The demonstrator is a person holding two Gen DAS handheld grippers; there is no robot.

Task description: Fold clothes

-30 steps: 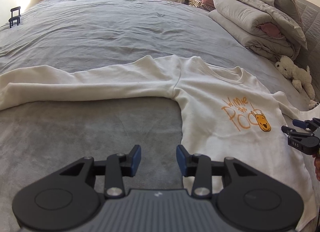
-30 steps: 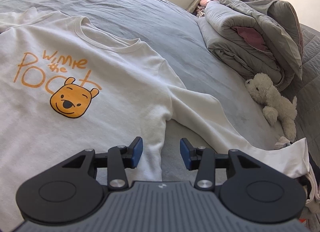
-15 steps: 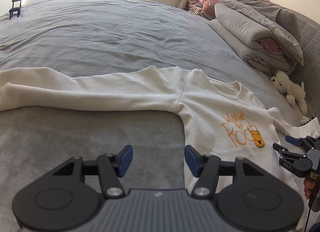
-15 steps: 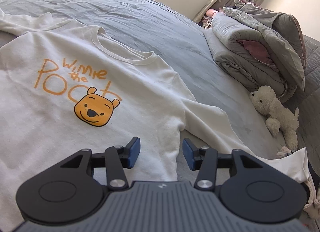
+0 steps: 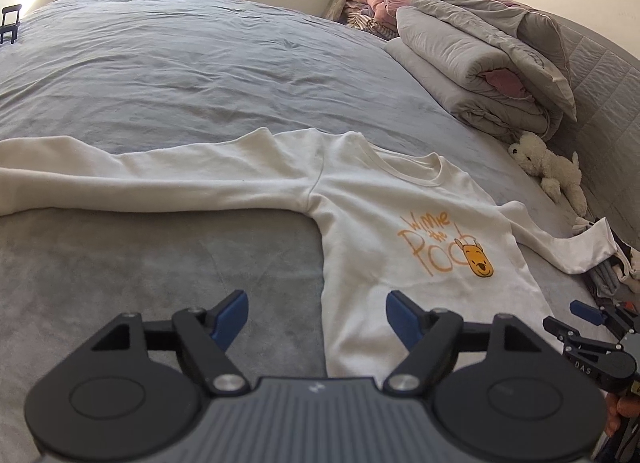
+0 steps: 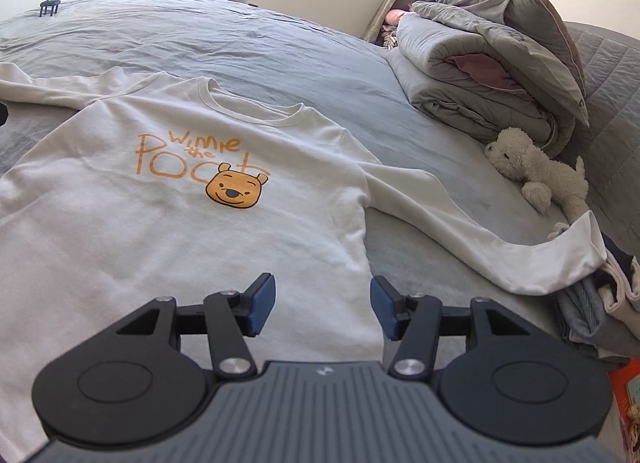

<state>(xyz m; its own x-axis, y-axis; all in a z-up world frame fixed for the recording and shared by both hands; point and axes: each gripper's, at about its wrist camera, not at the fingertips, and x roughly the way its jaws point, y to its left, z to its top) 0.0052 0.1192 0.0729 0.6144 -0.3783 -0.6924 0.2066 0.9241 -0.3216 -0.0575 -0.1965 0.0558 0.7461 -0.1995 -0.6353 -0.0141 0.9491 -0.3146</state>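
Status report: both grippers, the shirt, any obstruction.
Left gripper and right gripper open, jaws just widening, empty. White sweatshirt flat, sleeves spread. Plush dog beside right sleeve, apart.

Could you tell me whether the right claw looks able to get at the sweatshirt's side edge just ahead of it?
Probably yes. The right claw is open and empty, its jaws having just been widening, and the white sweatshirt lies flat with nothing covering that edge.

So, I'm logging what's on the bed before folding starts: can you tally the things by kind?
White sweatshirt: 1
Plush toy dog: 1
Folded grey duvet: 1
Small heap of clothes, number of pieces unclear: 1
Total: 4
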